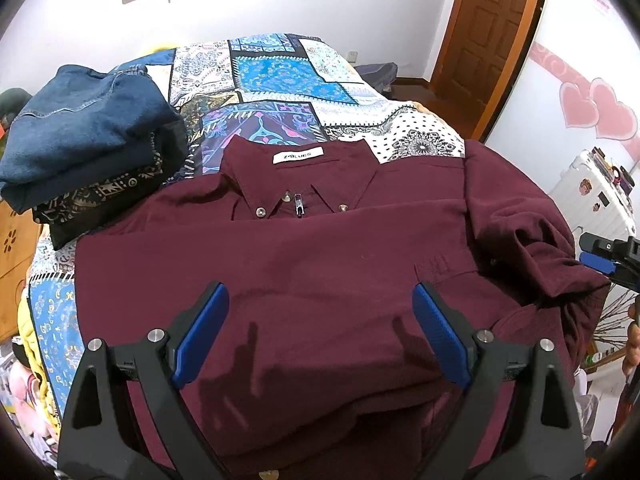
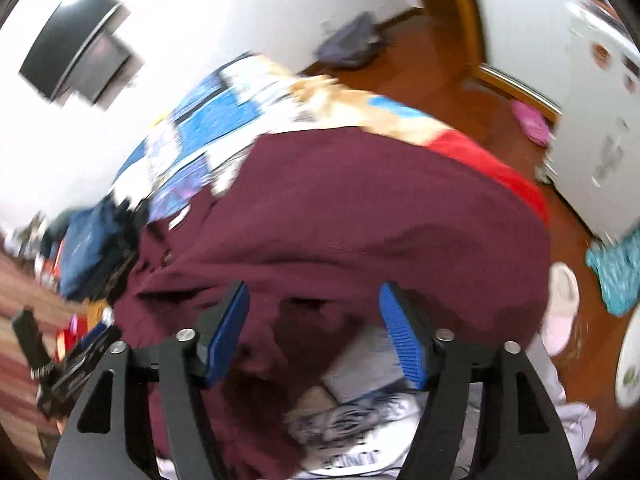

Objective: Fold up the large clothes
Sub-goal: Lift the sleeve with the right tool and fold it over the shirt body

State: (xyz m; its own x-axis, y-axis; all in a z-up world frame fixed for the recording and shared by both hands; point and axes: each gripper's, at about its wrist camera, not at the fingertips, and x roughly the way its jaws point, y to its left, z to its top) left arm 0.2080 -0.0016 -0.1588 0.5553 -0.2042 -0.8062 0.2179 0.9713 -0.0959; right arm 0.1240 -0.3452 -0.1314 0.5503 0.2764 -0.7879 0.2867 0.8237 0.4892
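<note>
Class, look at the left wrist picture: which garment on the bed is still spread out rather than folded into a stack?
The maroon shirt, lying collar-up across the bed. The blue jeans sit folded on a pile beside it.

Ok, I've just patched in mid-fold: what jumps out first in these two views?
The maroon shirt fills the middle of the patchwork bedspread, collar and white label towards the far wall, one sleeve bunched at its right edge. The left gripper hangs over its front with jaws open, nothing between them. Left of the collar sits a stack of folded denim; the right gripper, also open, hovers over the shirt's near corner.
</note>
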